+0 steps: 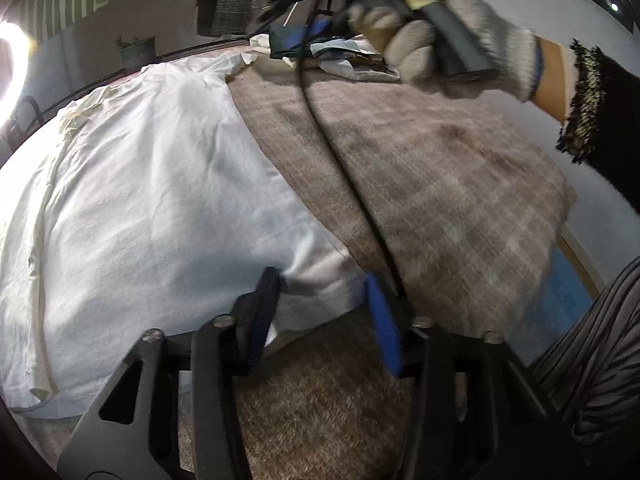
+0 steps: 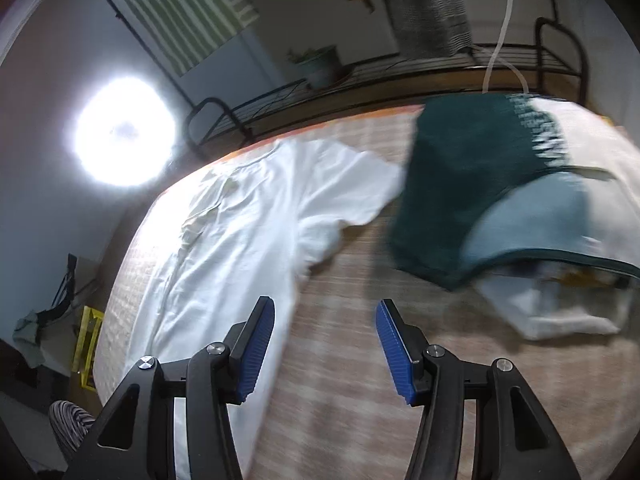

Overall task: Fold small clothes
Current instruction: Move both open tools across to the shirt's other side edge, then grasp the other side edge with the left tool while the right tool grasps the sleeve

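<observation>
White shirt (image 1: pixel 152 184) fabric is seen between the pads of the left gripper (image 1: pixel 324 304), at the garment's lower corner; the jaws stand narrowly apart and the cloth looks loose between them rather than pinched. From that corner the shirt is spread flat across the left part of a bed covered by a brown checked blanket (image 1: pixel 440 184). A black cable (image 1: pixel 340 168) is laid over the blanket just beside the shirt's edge. Further out, a gloved hand (image 1: pixel 448 28) is seen gripping the handle of the other tool, with a dark sleeve (image 1: pixel 604 120) behind it.

In the right wrist view, the right gripper (image 2: pixel 326 344) is held above the blanket with its jaws moderately wide and nothing between them. The shirt (image 2: pixel 248 216) is seen to its left, one sleeve stretched toward a pile of folded clothes (image 2: pixel 500 208), topped by a dark green garment, near the far right of the bed. A bright lamp (image 2: pixel 124 132) and a metal rack (image 2: pixel 400 76) are visible beyond the bed.
</observation>
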The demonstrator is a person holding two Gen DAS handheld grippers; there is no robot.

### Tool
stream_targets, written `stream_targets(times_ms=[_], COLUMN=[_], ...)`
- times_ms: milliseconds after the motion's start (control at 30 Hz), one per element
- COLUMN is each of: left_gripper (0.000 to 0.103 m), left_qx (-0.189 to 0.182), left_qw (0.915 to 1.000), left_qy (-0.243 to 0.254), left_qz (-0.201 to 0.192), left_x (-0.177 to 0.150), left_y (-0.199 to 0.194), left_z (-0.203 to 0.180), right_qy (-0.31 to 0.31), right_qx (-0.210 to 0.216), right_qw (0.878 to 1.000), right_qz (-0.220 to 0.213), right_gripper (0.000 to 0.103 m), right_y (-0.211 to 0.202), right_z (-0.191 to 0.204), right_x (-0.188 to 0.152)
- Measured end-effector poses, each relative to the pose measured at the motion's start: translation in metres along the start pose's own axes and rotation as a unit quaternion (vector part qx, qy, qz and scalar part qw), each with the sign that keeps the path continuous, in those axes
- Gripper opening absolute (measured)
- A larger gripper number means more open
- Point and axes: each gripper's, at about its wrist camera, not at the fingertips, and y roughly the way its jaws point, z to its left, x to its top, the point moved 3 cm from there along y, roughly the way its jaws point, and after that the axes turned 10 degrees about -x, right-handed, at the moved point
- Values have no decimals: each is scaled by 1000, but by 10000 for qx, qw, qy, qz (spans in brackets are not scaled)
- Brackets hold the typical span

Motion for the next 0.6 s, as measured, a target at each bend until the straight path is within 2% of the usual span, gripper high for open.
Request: stream_targets(times_ms=[100, 233, 367, 433, 467, 533, 600], left_gripper=[8, 6, 6, 6, 6, 6, 6], left_qx=[-68, -272, -332, -338, -353, -411, -478], left_qw=[9999, 9977, 9960, 9953, 9947, 9930, 9909], left_qy=[-155, -605, -770, -831, -881, -1022, -1157], left_qz=[-35, -115, -297, -361, -383, -426, -493], left_x=[1, 5, 8, 9, 8, 8, 7], left_y=[-2, -10, -22, -25, -26, -28, -31], left_z=[5, 20, 26, 29, 31, 35, 39], right_qy=[35, 577, 1179, 1339, 1358, 1246, 1179], right_qx=[48, 30, -36, -149, -186, -297, -360], right_qw=[9999, 9982, 9929, 9908, 9905, 9917, 9924], right_qz=[96, 144, 130, 146, 103, 78, 2], right_gripper=[55, 55, 57, 51, 47, 20, 6], right_y=[22, 50, 74, 84, 86, 87, 86], right_z=[14, 11, 1, -3, -3, 0, 4], right_x=[6, 16, 25, 27, 29, 34, 38])
